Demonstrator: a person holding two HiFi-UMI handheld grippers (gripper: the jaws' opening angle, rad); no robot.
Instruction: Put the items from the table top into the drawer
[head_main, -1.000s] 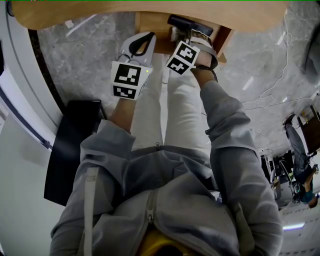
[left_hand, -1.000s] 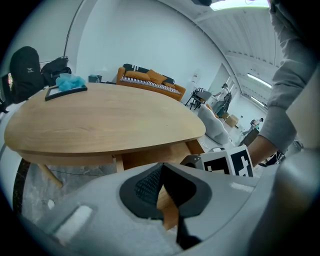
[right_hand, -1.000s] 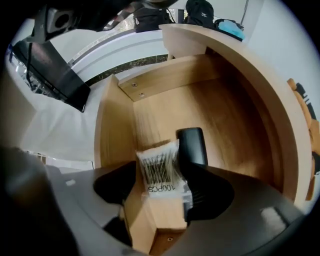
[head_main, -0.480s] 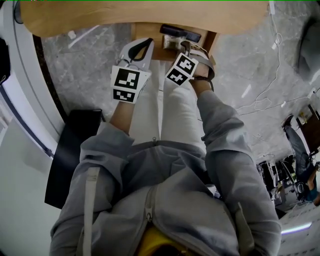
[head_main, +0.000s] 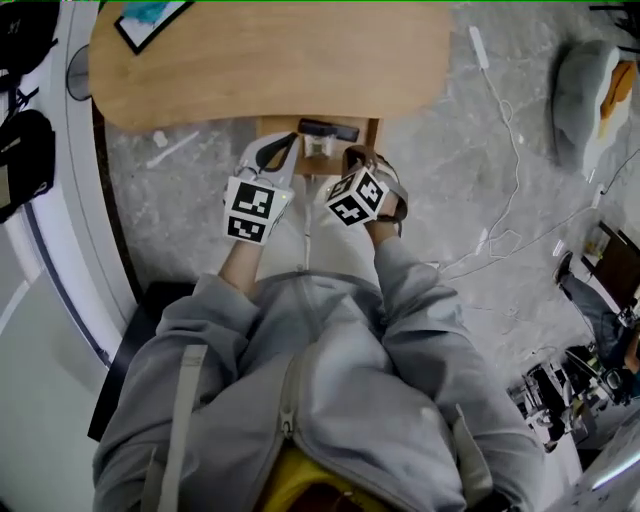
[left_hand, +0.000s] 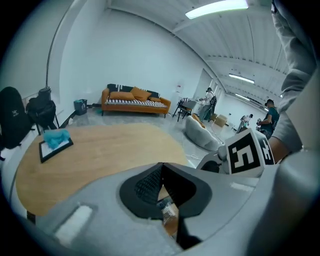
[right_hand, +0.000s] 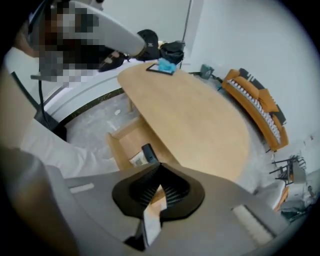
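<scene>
Left gripper (left_hand: 161, 167): fingers (left_hand: 146, 184) are seen shut tip to tip, with nothing clamped between them. Right gripper (right_hand: 160, 172): its fingers are likewise brought together, having just been closing, and nothing is held. In the head view both grippers are held side by side above the person's lap, pointed at the open drawer (head_main: 268, 128), which juts out from under the near edge of the worktop (head_main: 270, 70). Two things are noted inside the drawer: a black item (head_main: 328, 129) lying across the far end, and a labelled packet (head_main: 318, 148) just beside it on the near side. One piece is left on the worktop, at the far left corner as the person sees it: a flat dark tray (head_main: 135, 25) with a blue cloth (head_main: 152, 10) lying on it, well apart from the drawer. The worktop is set on a grey marbled floor (head_main: 180, 165). An orange sofa (left_hand: 135, 99) is made out against the far wall in the left gripper view.
</scene>
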